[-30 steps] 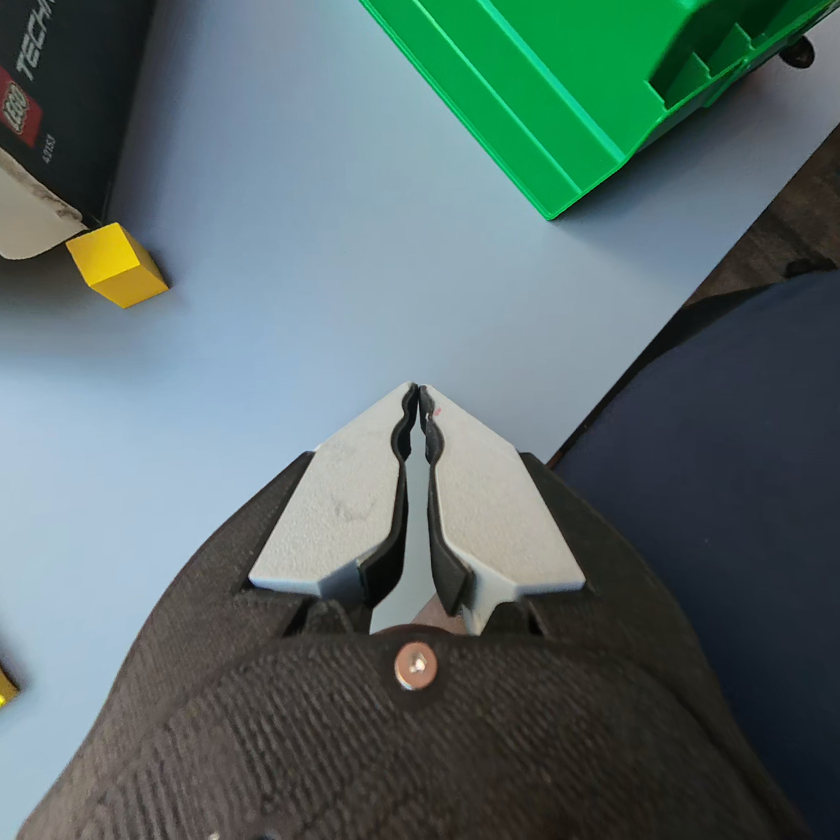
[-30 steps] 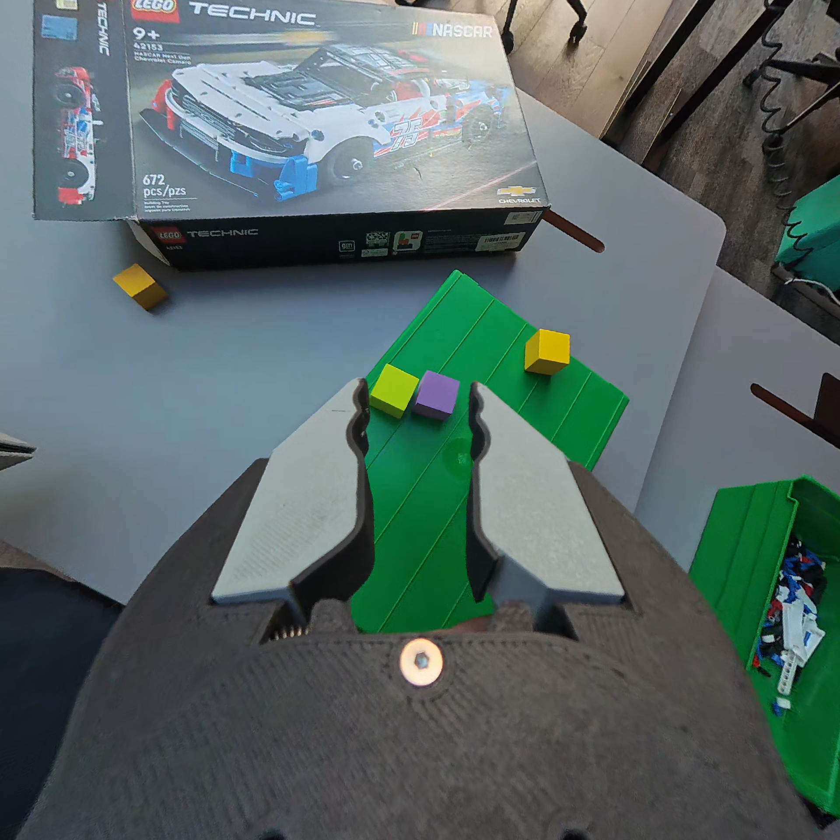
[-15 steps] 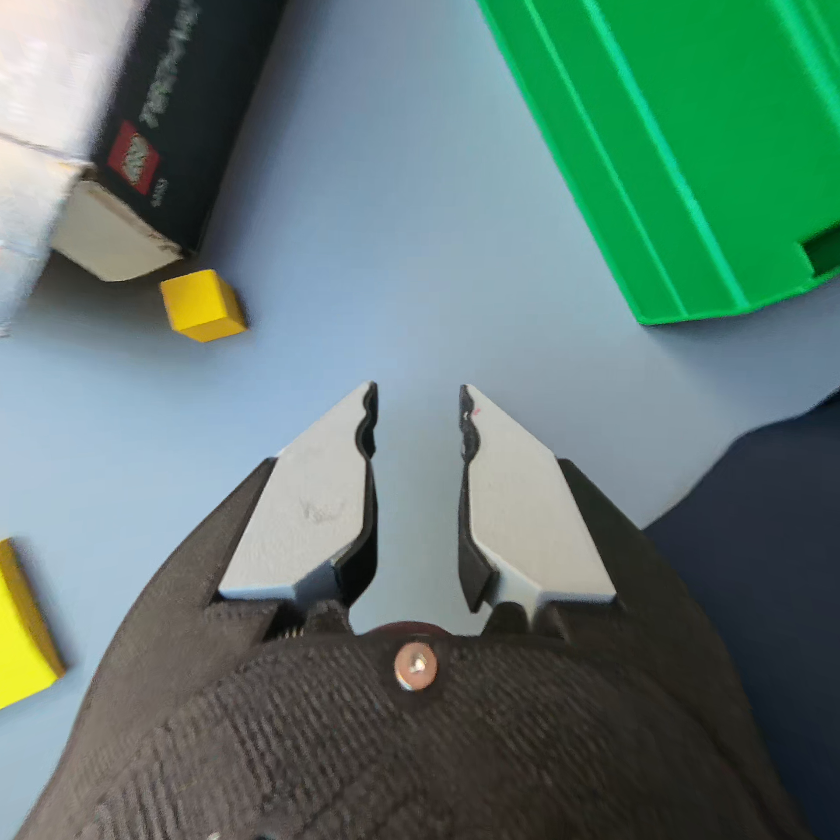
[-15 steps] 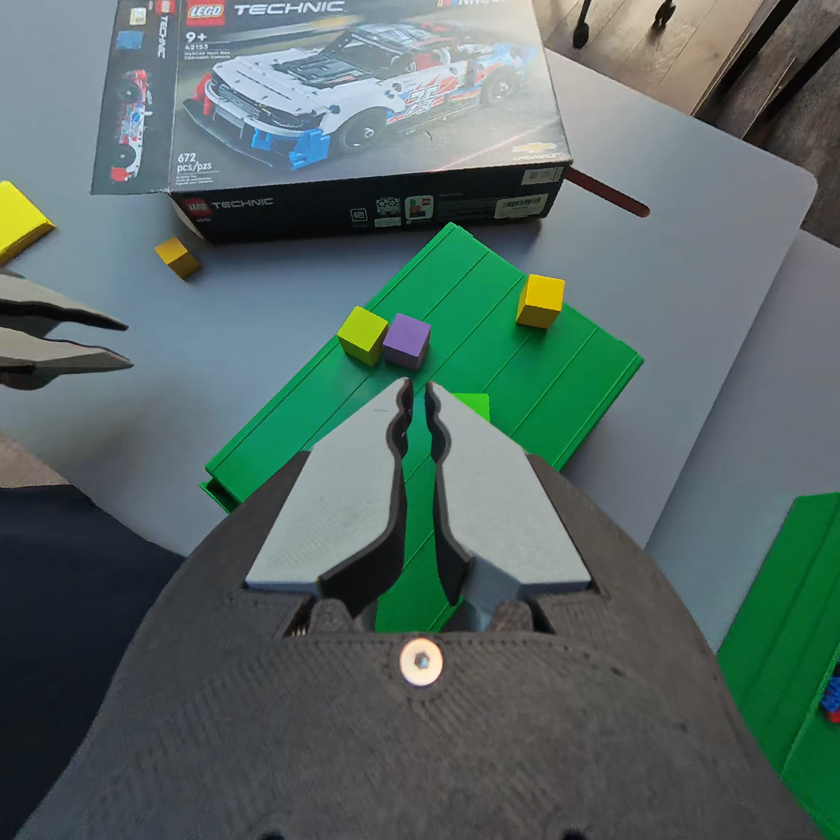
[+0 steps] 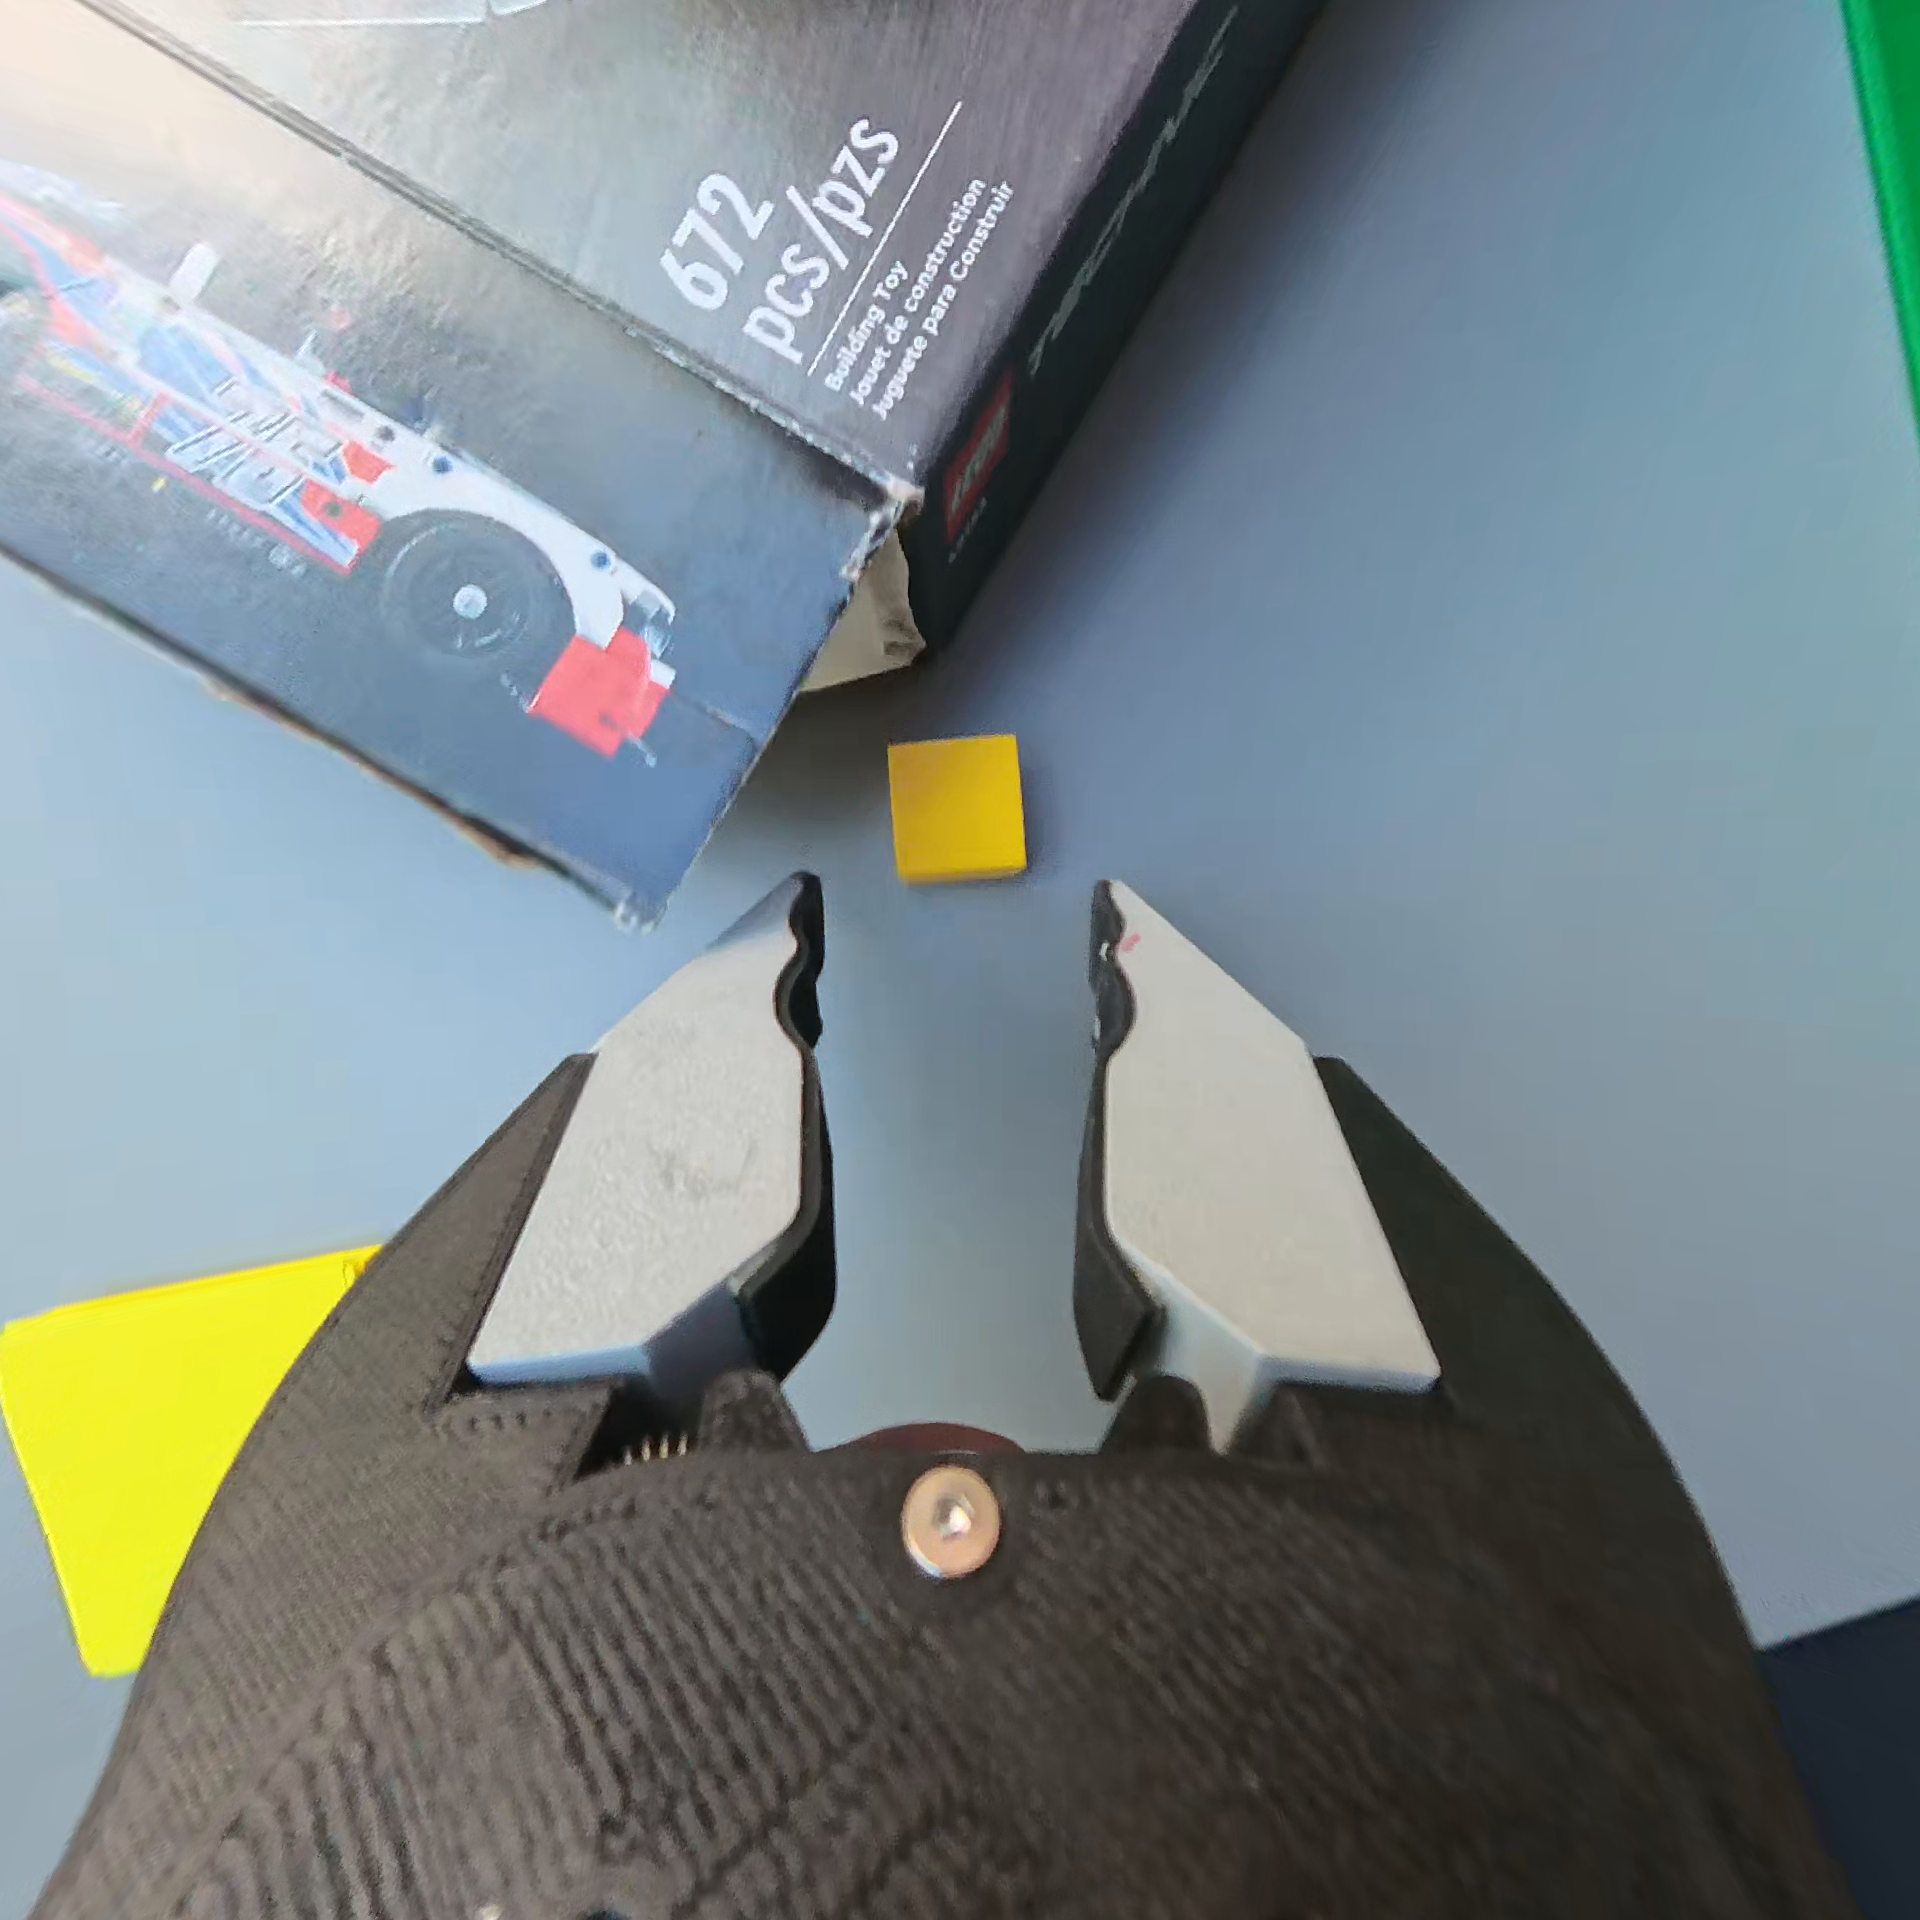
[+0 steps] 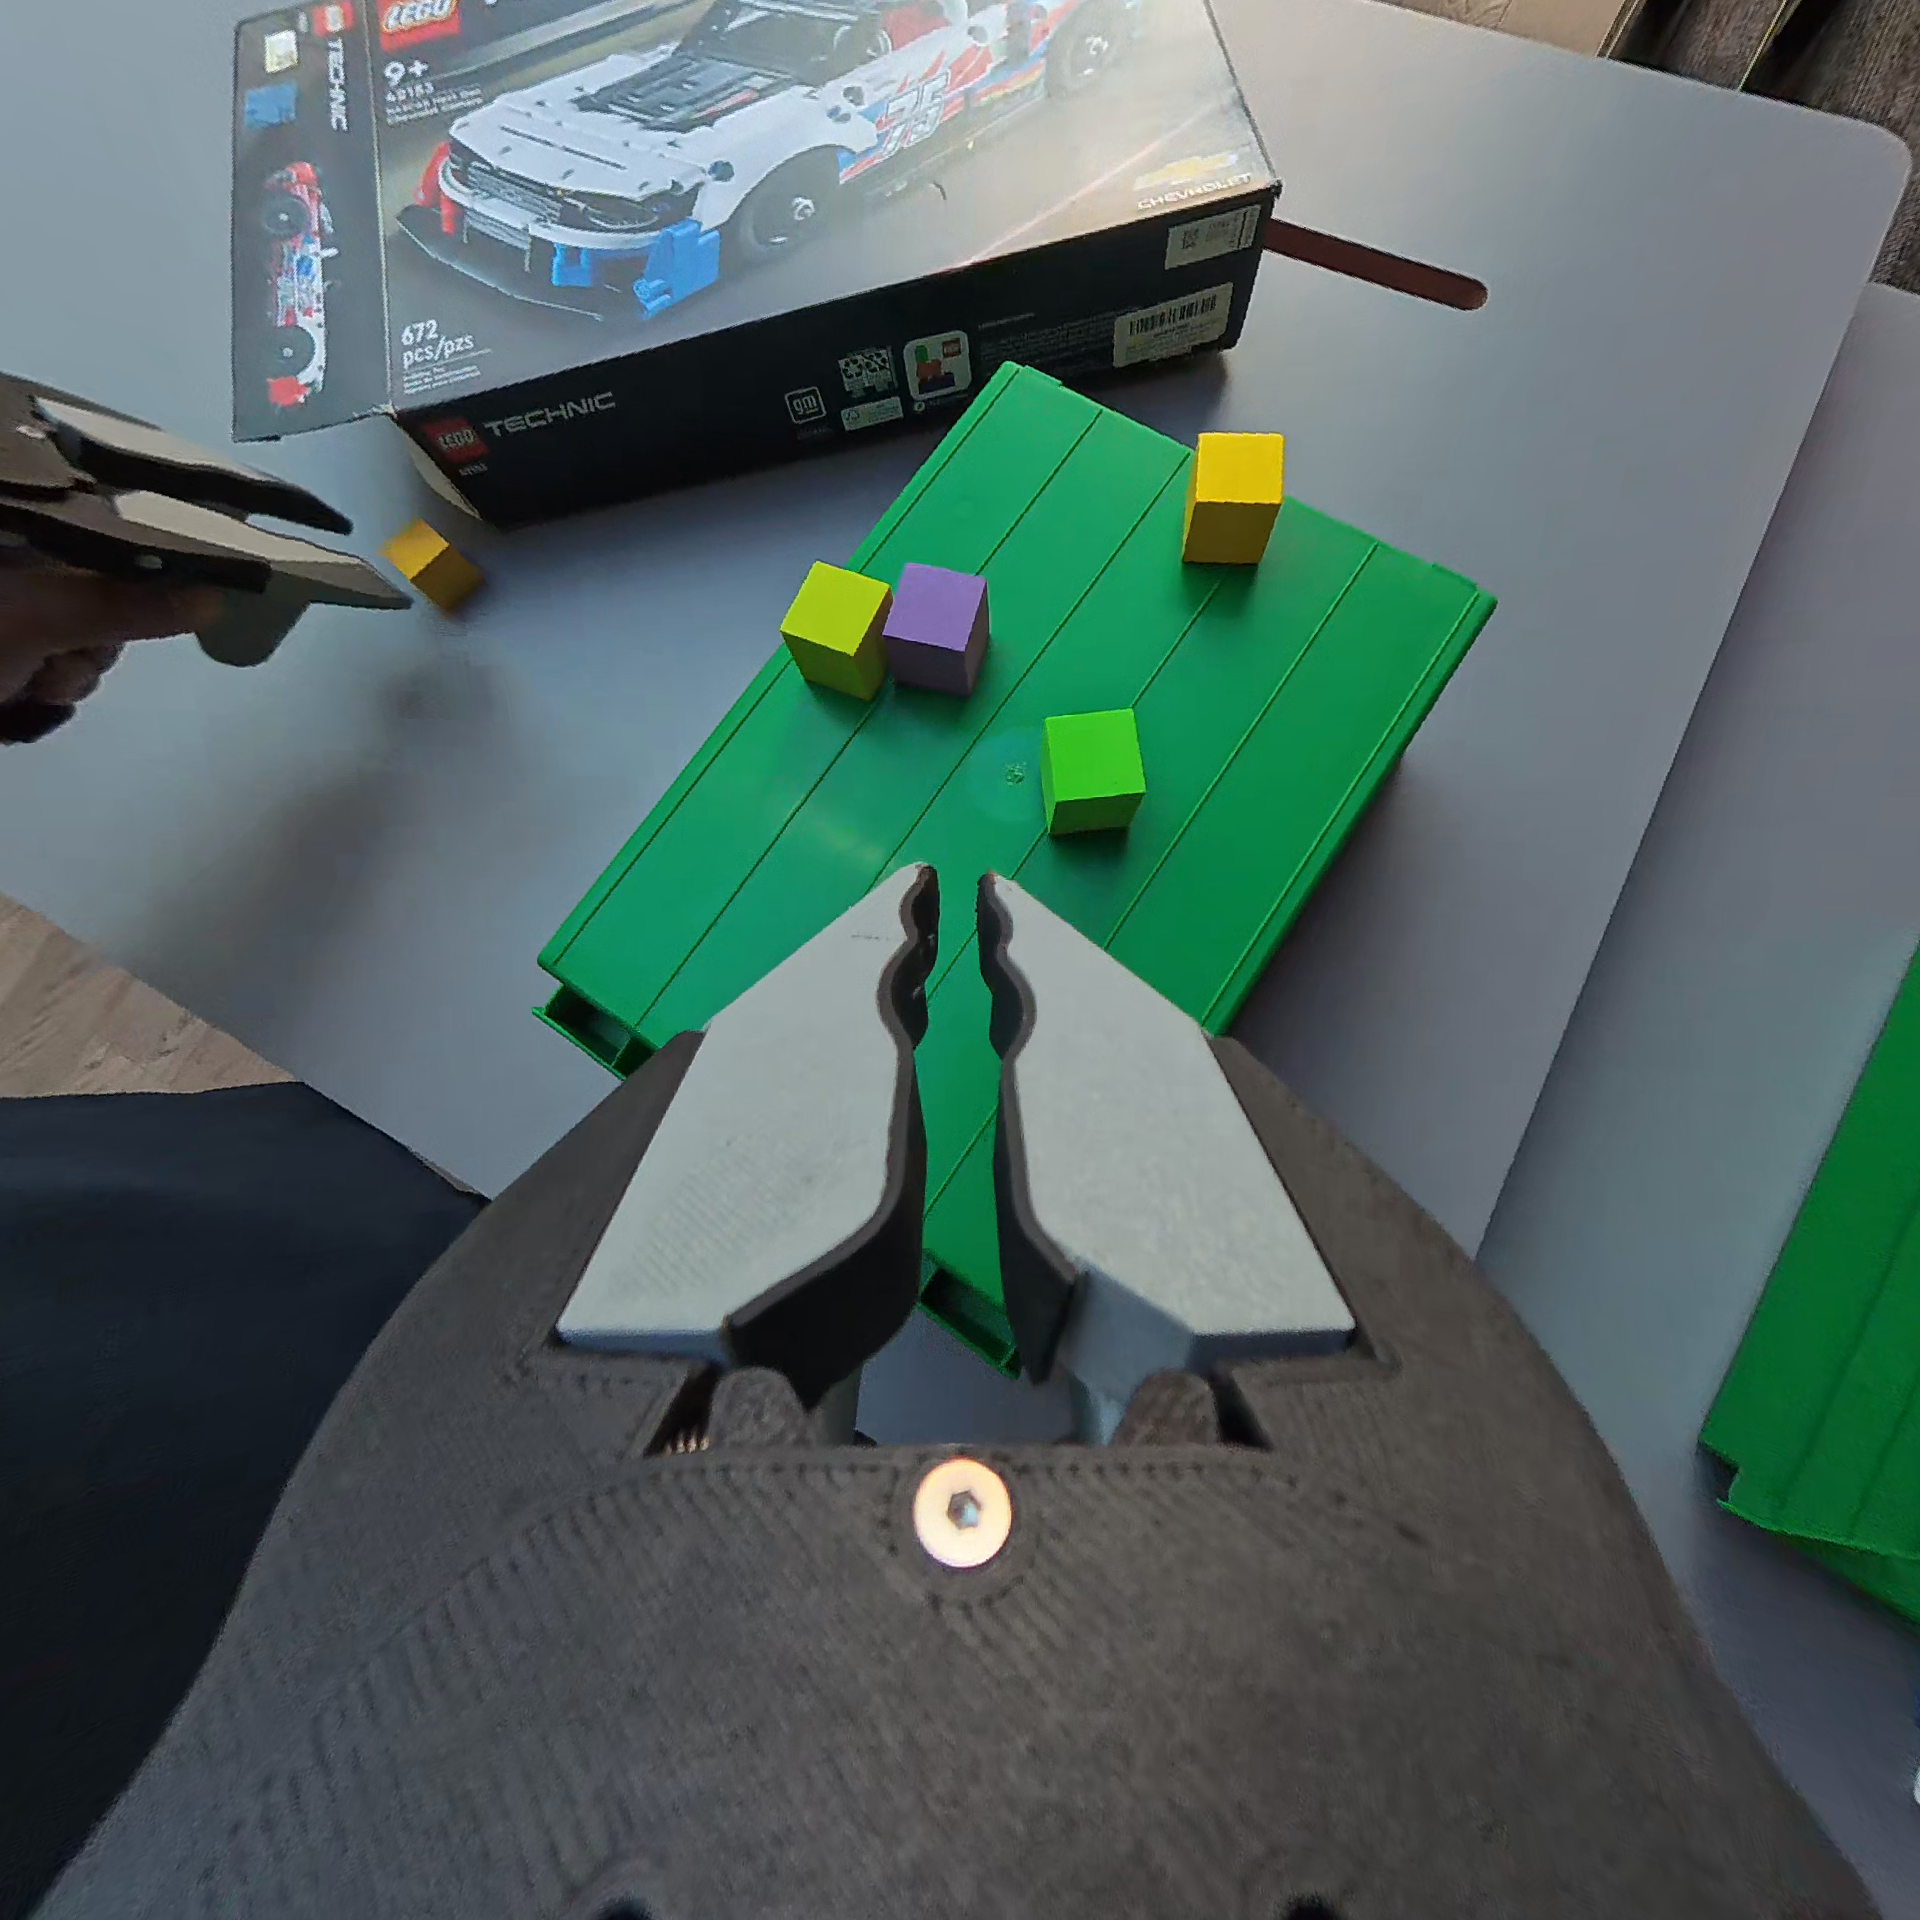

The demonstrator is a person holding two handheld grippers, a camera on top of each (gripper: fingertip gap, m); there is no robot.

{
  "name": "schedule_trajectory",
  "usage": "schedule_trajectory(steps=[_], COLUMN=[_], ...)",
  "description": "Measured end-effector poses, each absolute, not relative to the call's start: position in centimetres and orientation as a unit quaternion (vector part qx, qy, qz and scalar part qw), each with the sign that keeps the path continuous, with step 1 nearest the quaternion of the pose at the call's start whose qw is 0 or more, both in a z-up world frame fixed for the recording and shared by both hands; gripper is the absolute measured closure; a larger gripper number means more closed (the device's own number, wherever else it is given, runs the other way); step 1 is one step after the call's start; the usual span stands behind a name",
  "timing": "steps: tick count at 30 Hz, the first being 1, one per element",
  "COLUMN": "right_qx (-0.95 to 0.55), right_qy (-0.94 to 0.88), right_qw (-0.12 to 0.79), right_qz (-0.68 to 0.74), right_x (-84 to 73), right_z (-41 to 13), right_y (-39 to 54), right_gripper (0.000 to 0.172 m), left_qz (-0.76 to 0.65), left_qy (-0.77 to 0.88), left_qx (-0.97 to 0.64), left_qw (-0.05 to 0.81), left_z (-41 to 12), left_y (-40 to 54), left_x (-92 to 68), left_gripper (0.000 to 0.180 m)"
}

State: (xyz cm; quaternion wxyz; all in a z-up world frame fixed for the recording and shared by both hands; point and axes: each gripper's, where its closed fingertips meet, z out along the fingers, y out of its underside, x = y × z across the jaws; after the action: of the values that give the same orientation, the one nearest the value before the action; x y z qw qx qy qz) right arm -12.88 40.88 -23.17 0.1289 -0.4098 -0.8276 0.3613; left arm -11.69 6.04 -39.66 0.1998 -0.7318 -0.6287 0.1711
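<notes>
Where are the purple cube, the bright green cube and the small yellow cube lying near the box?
Purple cube (image 6: 935, 613), right wrist view, top face.
Bright green cube (image 6: 1091, 764), right wrist view, top face.
Small yellow cube (image 5: 956, 805), left wrist view, top face.

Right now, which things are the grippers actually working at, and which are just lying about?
At the grippers: left gripper, open, facing the loose yellow cube on the table; right gripper, nearly closed and empty, above the green tray, green cube nearest.
Lying about: toy box, lime cube, purple cube, tray-top yellow cube, yellow sheet, second green bin.
</notes>
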Motion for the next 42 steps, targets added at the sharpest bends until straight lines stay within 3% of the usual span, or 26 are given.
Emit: schedule_trajectory(steps=[4,5,6,22,28,34,42], right_qx=[-0.407,-0.408,-0.408,-0.396,-0.361,-0.303,-0.259], right_qy=[-0.828,-0.828,-0.828,-0.830,-0.830,-0.776,-0.717], right_qw=[0.137,0.139,0.140,0.111,0.049,-0.036,-0.173], right_qz=[0.359,0.358,0.357,0.378,0.421,0.552,0.624], right_x=[-12.4,-12.3,-12.3,-11.5,-10.1,-7.9,-4.7], right_z=[-22.6,-22.5,-22.4,-22.6,-20.5,-12.3,-5.5], right_y=[41.2,41.3,41.5,40.2,36.7,31.5,28.5], right_gripper=[0.167,0.168,0.168,0.171,0.162,0.155,0.141], left_qz=[0.142,0.143,0.143,0.135,0.195,0.262,0.335], left_qy=[-0.635,-0.633,-0.626,-0.522,-0.403,-0.243,-0.127], left_qx=[-0.743,-0.741,-0.747,-0.810,-0.799,-0.777,-0.761], left_qw=[0.158,0.172,0.170,0.228,0.400,0.519,0.542], left_z=[-42.3,-42.2,-42.2,-41.0,-28.9,-13.8,-7.1], left_y=[6.2,6.4,6.4,11.0,17.5,24.2,28.5], left_x=[-12.6,-13.1,-13.3,-7.7,-9.2,-8.9,-6.2], left_gripper=[0.121,0.131,0.154,0.155,0.154,0.154,0.155])
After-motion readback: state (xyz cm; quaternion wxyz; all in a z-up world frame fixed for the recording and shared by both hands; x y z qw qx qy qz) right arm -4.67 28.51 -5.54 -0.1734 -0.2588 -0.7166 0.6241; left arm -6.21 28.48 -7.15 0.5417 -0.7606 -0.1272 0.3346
